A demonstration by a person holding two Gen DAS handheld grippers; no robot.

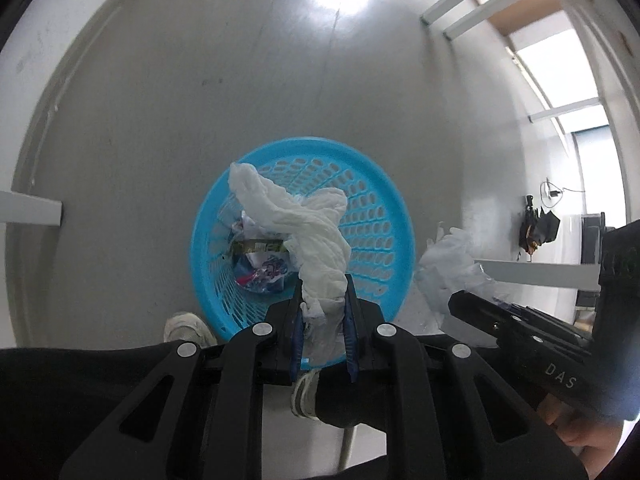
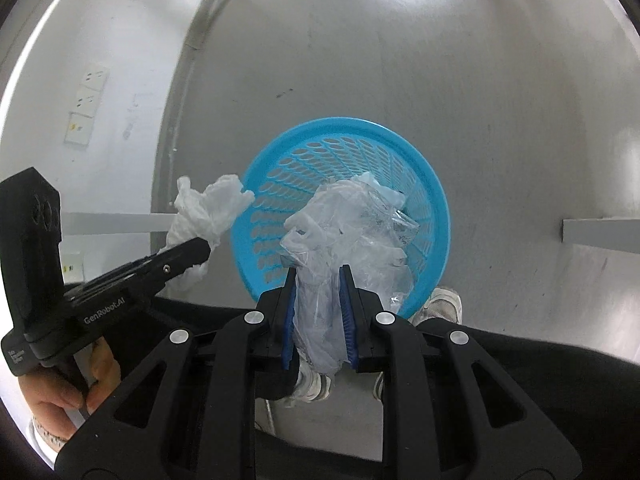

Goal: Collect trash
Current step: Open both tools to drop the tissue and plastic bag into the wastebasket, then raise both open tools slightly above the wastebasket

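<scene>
A round blue plastic basket (image 1: 384, 216) stands on the grey floor below both grippers; it also shows in the right wrist view (image 2: 432, 200). Wrappers and scraps (image 1: 260, 268) lie in its bottom. My left gripper (image 1: 323, 300) is shut on a crumpled white tissue (image 1: 304, 216) and holds it above the basket. My right gripper (image 2: 318, 292) is shut on a clear plastic bag (image 2: 352, 224), also above the basket. Each gripper shows in the other's view, the right one (image 1: 464, 300) with its bag (image 1: 448, 264), the left one (image 2: 200, 248) with its tissue (image 2: 208, 208).
White table legs (image 1: 32, 208) (image 2: 600, 236) stand on either side of the basket. My shoes (image 1: 188, 328) (image 2: 440, 304) are close to its near rim. A wall with sockets (image 2: 86, 104) is to the left. Dark objects (image 1: 538, 228) lie at the far right wall.
</scene>
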